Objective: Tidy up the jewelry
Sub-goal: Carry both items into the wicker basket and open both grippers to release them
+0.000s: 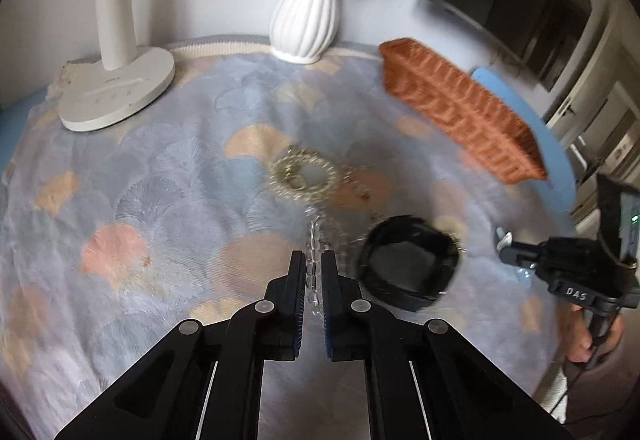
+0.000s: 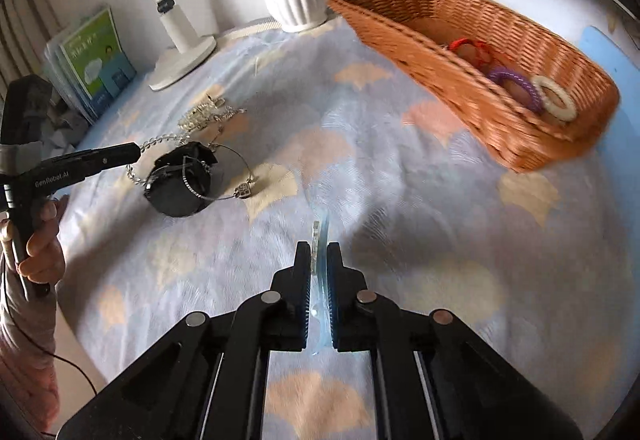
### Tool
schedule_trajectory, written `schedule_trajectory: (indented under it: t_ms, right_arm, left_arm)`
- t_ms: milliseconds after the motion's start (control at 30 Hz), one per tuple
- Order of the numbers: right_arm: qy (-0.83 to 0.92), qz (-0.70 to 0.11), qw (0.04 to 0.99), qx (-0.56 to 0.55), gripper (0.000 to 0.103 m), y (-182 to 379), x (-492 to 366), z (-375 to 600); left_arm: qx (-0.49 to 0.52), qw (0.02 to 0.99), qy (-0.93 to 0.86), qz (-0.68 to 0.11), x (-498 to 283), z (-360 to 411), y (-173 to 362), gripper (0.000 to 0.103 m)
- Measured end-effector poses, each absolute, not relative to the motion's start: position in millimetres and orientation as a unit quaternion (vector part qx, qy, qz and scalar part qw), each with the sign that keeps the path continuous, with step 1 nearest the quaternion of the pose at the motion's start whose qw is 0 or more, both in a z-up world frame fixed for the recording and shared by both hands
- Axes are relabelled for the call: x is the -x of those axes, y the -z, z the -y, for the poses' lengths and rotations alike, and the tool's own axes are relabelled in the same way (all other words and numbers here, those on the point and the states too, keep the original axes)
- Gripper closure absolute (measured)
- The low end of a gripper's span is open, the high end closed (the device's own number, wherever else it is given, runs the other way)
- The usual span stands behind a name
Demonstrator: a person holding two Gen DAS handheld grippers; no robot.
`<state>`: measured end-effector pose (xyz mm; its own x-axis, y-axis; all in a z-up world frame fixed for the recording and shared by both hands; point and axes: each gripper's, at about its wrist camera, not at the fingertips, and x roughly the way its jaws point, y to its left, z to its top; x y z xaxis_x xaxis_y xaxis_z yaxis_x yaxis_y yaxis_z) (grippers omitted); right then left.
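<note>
My left gripper (image 1: 313,260) is shut on a clear crystal chain bracelet (image 1: 314,240) that trails onto the patterned cloth. It also shows in the right wrist view (image 2: 134,152) beside a black band (image 2: 178,183). A gold beaded bracelet (image 1: 304,175) lies just ahead, and the black band (image 1: 408,264) sits to its right. My right gripper (image 2: 319,254) is shut on a pale blue translucent bangle (image 2: 320,240), held edge-on above the cloth. The wicker basket (image 2: 420,51) at the right holds a red bracelet (image 2: 472,47), a purple one (image 2: 516,79) and a white ring (image 2: 556,97).
A white lamp base (image 1: 116,95) stands back left, a white vase (image 1: 308,19) with blue flowers at the back middle. A thin wire bangle with a charm (image 2: 240,179) and silver chains (image 2: 208,115) lie near the black band. Booklets (image 2: 96,59) lean at far left.
</note>
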<state>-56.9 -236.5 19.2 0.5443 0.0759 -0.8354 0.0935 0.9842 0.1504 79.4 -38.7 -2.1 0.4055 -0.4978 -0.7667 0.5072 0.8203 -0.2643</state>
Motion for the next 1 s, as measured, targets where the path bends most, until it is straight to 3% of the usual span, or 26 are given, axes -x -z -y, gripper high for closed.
schedule_trajectory:
  t_ms: [533,1000]
  right_arm:
    - [0.006,-0.428,0.897,-0.112,0.095,-54.6,87.4,261.2]
    - [0.097,-0.329,0.927,-0.150,0.095,-140.2,55.8,365.9]
  left_arm:
    - [-0.032,0.856,0.345,-0.385,-49.6,66.3,-86.4,0.096]
    - [-0.093,0.832,0.431,-0.337,-83.0,230.3,-155.1,0.096]
